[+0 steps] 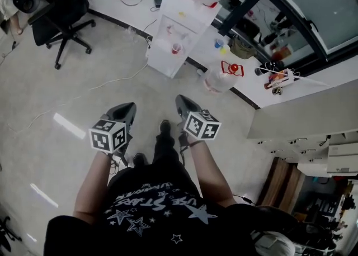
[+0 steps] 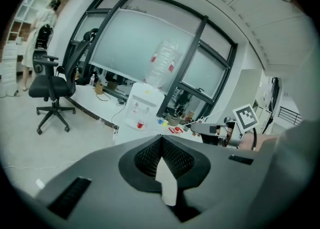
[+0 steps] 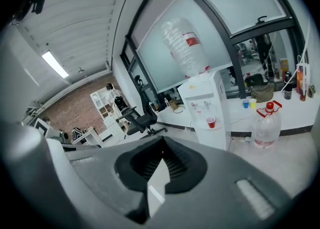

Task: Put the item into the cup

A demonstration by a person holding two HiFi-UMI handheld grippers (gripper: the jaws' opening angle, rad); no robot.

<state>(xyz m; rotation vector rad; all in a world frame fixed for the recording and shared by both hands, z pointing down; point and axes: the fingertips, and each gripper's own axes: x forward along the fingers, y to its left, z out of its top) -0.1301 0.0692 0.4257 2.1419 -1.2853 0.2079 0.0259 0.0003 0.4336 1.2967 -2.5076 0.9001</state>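
Note:
My left gripper [image 1: 130,107] and right gripper [image 1: 181,102] hang side by side over the pale floor, in front of the person's legs. Both are shut with nothing between the jaws, as the left gripper view [image 2: 161,137] and the right gripper view [image 3: 162,141] show. A red cup [image 1: 177,48] stands on the tray of a white water dispenser [image 1: 182,25] ahead, well beyond both grippers. It also shows as the red cup [image 2: 140,124] and the red cup [image 3: 211,122]. A blue cup [image 1: 218,43] and a yellow cup [image 1: 224,50] sit on the ledge behind.
A large water bottle [image 1: 220,79] with a red cap stands on the floor right of the dispenser. A black office chair [image 1: 60,13] is at the far left. A white ledge [image 1: 313,81] with clutter runs along the windows. Cables trail over the floor.

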